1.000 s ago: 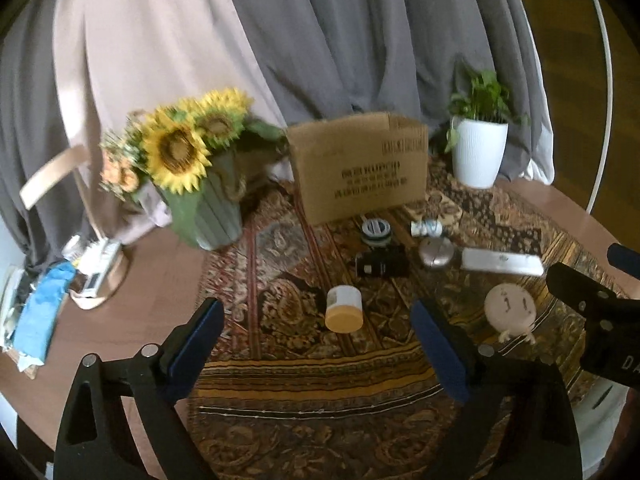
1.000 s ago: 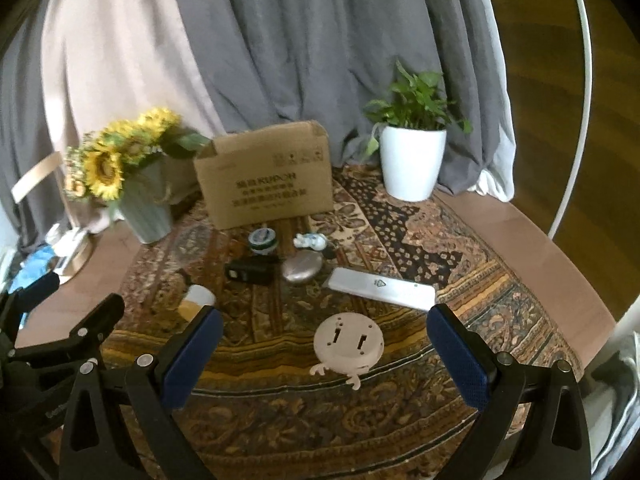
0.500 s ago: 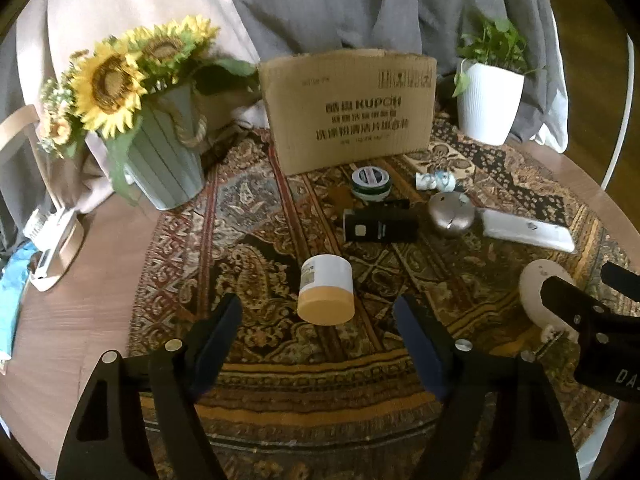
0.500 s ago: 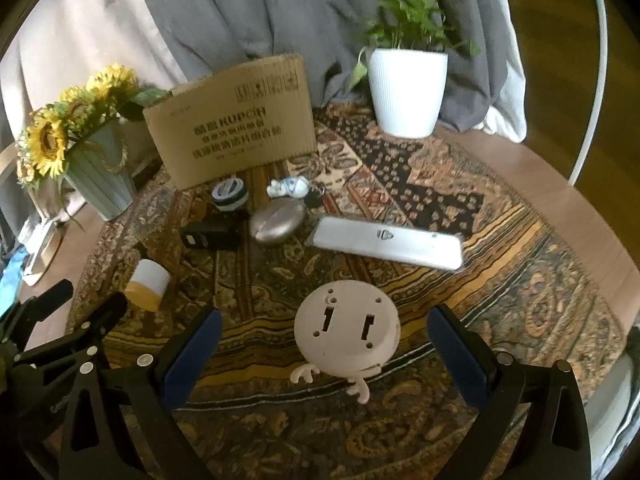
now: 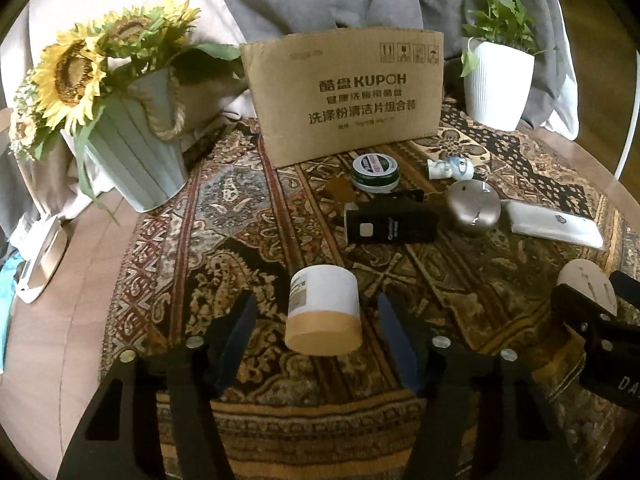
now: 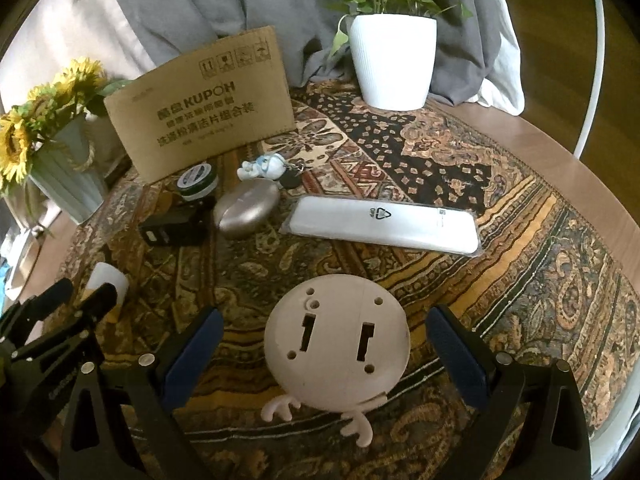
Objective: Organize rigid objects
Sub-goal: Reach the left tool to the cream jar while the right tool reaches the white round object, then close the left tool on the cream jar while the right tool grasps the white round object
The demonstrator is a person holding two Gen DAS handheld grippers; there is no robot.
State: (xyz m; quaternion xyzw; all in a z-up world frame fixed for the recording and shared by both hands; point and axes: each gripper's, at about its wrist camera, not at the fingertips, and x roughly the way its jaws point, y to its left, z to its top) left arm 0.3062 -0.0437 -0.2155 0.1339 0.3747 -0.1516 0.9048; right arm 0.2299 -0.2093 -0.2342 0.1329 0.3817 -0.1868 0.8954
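So going left to right on the desk (image 5: 60, 344): sunflowers in a pale green ribbed pot (image 5: 132, 160) sit way out at 10 o'clock in the left wrist view, with a cardboard box (image 5: 344, 96) standing up at 12 behind everything.

The left gripper (image 5: 316, 324) has its jaws either side of a white jar with a tan base (image 5: 324, 316) lying on its side on the patterned rug (image 5: 240, 240). The jaws have just been closing in, but there's a visible gap on both sides, so the pads aren't on it.

Past the jar toward 1 o'clock: a green round tin (image 5: 376, 172), a black box-like device (image 5: 390, 228) just in front of it, a silver oval case (image 5: 474, 208), a small blue-and-white figurine (image 5: 450, 168), then a long white packet (image 5: 556, 224) at 2 o'clock. White pot with a green plant (image 5: 498, 88) is at 1, at the back.

In the right wrist view, the right gripper (image 6: 324, 352) is spread wide around a round beige gadget with little legs (image 6: 336, 348), lying face down with two slots showing. Clear space on both sides, nothing gripped.
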